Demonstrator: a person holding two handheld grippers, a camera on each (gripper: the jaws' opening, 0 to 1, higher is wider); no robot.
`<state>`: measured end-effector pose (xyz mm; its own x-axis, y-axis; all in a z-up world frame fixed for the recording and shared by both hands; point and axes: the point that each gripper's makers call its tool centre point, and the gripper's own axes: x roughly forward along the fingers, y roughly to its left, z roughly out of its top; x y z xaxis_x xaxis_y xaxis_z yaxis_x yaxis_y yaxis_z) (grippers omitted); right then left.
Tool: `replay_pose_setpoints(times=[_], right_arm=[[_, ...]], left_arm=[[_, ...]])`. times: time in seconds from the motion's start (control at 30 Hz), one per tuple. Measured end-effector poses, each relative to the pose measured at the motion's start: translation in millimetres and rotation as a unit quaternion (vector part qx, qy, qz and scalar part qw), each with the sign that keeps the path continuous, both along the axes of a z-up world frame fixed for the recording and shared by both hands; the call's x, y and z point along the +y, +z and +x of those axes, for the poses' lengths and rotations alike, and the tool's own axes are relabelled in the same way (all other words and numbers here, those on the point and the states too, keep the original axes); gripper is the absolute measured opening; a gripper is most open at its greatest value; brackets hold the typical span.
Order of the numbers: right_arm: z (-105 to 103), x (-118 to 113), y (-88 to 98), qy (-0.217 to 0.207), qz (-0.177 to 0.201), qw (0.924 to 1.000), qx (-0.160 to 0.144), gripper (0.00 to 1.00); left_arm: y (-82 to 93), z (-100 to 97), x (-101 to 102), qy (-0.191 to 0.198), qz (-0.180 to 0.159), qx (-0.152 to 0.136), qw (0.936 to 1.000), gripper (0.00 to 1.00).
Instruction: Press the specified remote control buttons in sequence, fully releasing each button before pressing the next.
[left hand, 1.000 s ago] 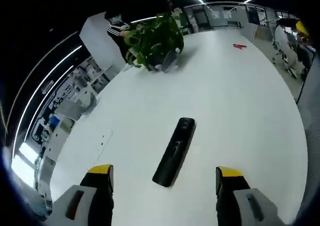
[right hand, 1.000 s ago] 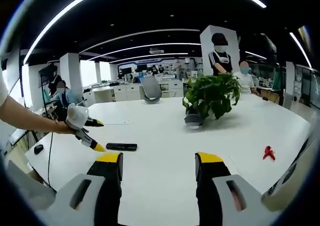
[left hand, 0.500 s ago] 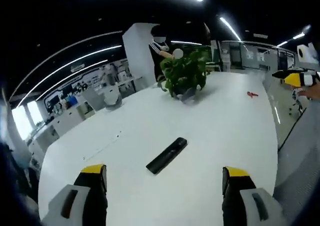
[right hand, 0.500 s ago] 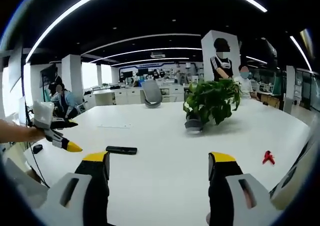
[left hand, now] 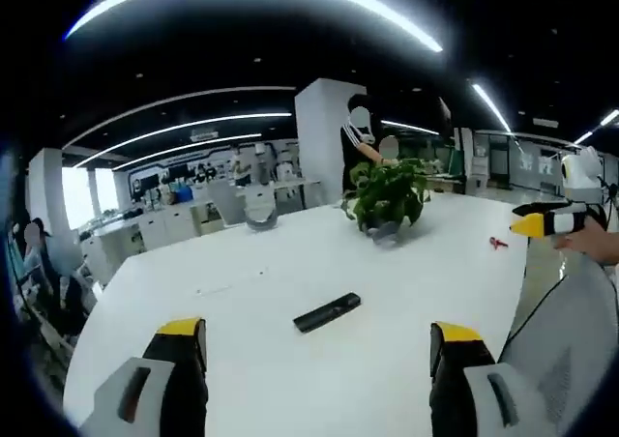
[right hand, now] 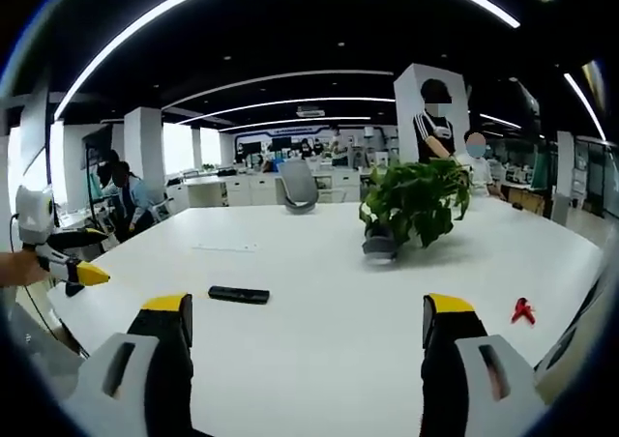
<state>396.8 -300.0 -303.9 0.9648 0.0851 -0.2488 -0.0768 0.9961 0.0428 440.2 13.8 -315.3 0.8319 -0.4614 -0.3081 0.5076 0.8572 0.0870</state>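
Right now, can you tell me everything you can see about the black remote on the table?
The remote is a slim, flat black bar that looks like plastic. It lies flat on the white table, near the middle, in front of a potted plant. It shows in the right gripper view too. Nothing touches it but the table: both grippers are held back from it, jaws wide open. Its buttons are too small to make out.

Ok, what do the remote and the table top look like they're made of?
Remote control: apparently matte black plastic, judging by its dark, even surface without glare. Table: a smooth white top, probably laminate or painted board; it shows a soft sheen and no grain. Neither material is certain from here.
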Motion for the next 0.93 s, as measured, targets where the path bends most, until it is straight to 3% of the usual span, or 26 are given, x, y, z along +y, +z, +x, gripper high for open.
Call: replay_pose_setpoints(times=[0.1,0.3,0.53,0.77,0.93], right_arm=[[1,3,-0.9,0.008,0.001,1.0,0.002,1.0],[1,7,-1.6,0.014,-0.012,0.9998,0.002,1.0],[0,6,-1.8,0.013,-0.015,0.9998,0.003,1.0],[-1,5,-3.1,0.011,-0.014,0.9998,0.007,0.99],[-1,5,-3.9,0.01,-0.012,0.9998,0.009,0.97]], left_arm=[[9.4,-11.4,5,0.024,-0.029,-0.008,0.9992,1.0],[6.8,-28.5,10,0.042,-0.013,-0.02,0.9988,1.0],[-1.0,-24.1,20,0.066,-0.046,-0.018,0.9966,1.0],[-3.3,-25.3,21,0.067,-0.031,-0.017,0.9971,1.0],[2.3,-25.7,21,0.066,-0.046,-0.028,0.9964,1.0]])
